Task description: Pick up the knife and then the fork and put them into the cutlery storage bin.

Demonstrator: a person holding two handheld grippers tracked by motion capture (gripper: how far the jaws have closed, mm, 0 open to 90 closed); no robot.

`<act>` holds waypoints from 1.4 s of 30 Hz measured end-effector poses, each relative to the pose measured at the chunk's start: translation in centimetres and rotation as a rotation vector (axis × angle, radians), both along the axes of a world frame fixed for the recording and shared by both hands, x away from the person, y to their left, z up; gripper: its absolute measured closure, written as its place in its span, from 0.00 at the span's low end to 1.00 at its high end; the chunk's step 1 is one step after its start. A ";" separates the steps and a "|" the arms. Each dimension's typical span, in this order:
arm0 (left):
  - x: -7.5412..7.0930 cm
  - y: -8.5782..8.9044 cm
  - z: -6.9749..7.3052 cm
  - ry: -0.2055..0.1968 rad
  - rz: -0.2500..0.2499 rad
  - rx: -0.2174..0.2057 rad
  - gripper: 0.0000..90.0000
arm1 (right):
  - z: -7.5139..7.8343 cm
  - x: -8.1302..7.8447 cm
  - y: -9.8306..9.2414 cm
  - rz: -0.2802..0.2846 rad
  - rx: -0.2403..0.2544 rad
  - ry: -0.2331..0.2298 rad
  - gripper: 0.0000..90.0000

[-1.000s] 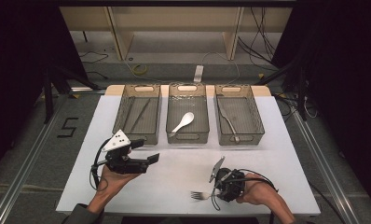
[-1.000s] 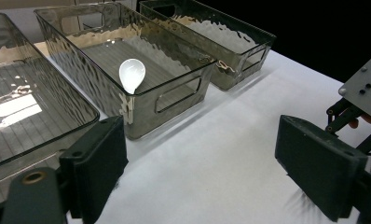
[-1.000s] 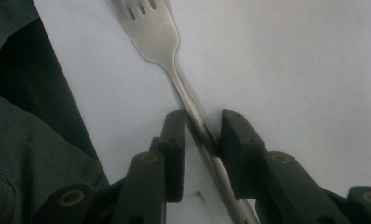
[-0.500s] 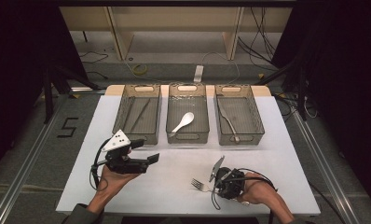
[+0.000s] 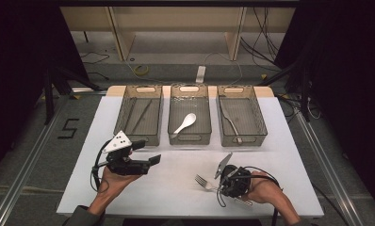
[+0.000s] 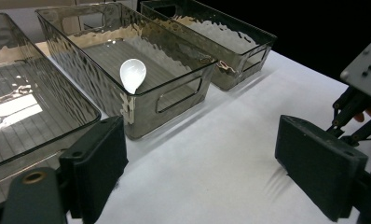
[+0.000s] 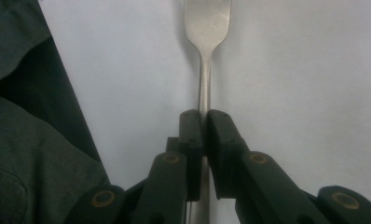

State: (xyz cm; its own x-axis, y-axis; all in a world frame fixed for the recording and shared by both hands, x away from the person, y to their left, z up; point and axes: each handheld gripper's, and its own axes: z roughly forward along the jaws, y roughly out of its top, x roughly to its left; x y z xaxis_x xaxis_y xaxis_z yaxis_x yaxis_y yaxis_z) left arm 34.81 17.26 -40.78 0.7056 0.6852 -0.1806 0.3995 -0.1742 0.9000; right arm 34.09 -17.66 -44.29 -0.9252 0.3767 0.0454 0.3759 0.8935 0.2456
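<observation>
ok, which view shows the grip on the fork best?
Right gripper view: the fork handle runs straight between the right gripper jaws, which are clamped on it. The high view shows the fork small, tines poking out left of the gripper.

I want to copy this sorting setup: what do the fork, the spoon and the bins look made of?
The fork looks like brushed metal: grey with a dull sheen. The spoon looks like white glazed ceramic or glossy plastic; its smooth, even shine leaves that open. The bins look like clear, smoke-tinted plastic with rippled walls that you can see through.
</observation>
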 end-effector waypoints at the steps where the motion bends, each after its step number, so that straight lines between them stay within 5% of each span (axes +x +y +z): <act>1: 0.0 0.0 0.0 0.001 0.003 -0.001 0.18 | 0.3 0.2 -0.2 -0.004 0.016 -0.006 0.94; 11: 0.0 0.2 0.0 -0.005 0.003 -0.010 0.18 | 4.1 2.9 -3.0 -0.126 0.171 -0.072 0.94; 21: 0.0 0.2 0.0 -0.004 0.005 -0.023 0.18 | 7.4 7.1 -4.8 -0.243 0.274 -0.155 0.94; 28: 0.0 0.3 0.0 -0.006 0.005 -0.026 0.18 | 9.3 10.3 -5.4 -0.332 0.306 -0.188 0.94; 42: 0.0 0.3 0.1 -0.010 0.003 -0.027 0.18 | 10.3 15.3 -6.4 -0.448 0.334 -0.208 0.94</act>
